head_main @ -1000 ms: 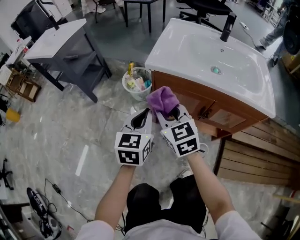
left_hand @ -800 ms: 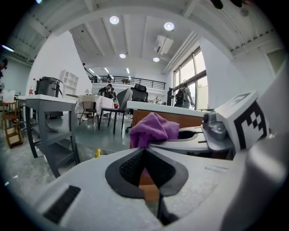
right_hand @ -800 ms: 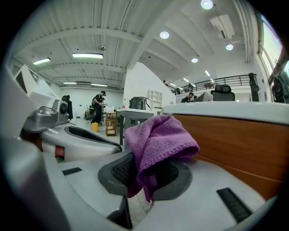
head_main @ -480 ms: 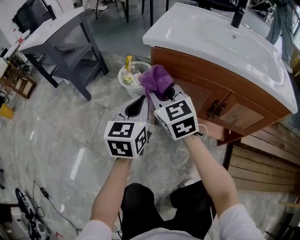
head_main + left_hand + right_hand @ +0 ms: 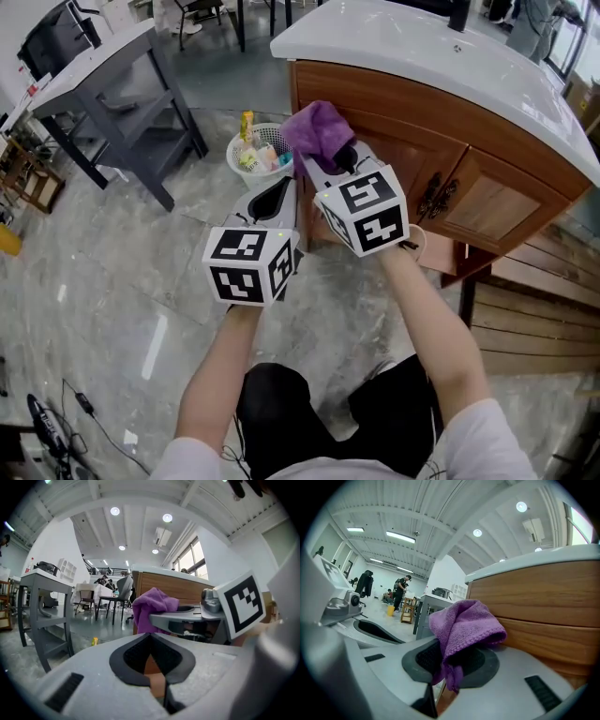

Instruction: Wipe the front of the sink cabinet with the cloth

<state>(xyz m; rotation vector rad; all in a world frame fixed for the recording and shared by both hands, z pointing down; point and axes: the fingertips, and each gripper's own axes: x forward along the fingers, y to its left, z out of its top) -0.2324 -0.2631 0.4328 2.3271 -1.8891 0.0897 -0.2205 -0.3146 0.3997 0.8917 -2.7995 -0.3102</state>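
Observation:
A purple cloth (image 5: 318, 133) (image 5: 461, 626) (image 5: 152, 613) is bunched in my right gripper (image 5: 330, 161), which is shut on it. The cloth sits at the left end of the wooden sink cabinet front (image 5: 427, 131) (image 5: 543, 606), close to or touching the wood just under the white sink top (image 5: 422, 52). My left gripper (image 5: 277, 199) hangs beside and a little below the right one, shut with nothing between its jaws. Two cabinet doors with dark handles (image 5: 436, 199) lie to the right of the cloth.
A white mesh waste basket (image 5: 251, 153) with bottles stands on the marble floor left of the cabinet. A dark grey table with a white top (image 5: 103, 70) is further left. Wooden slats (image 5: 534, 314) lie on the floor at the right.
The view has dropped lower and closer to the cabinet front. My right gripper has carried the cloth up to the cabinet's left end; the left gripper has followed alongside.

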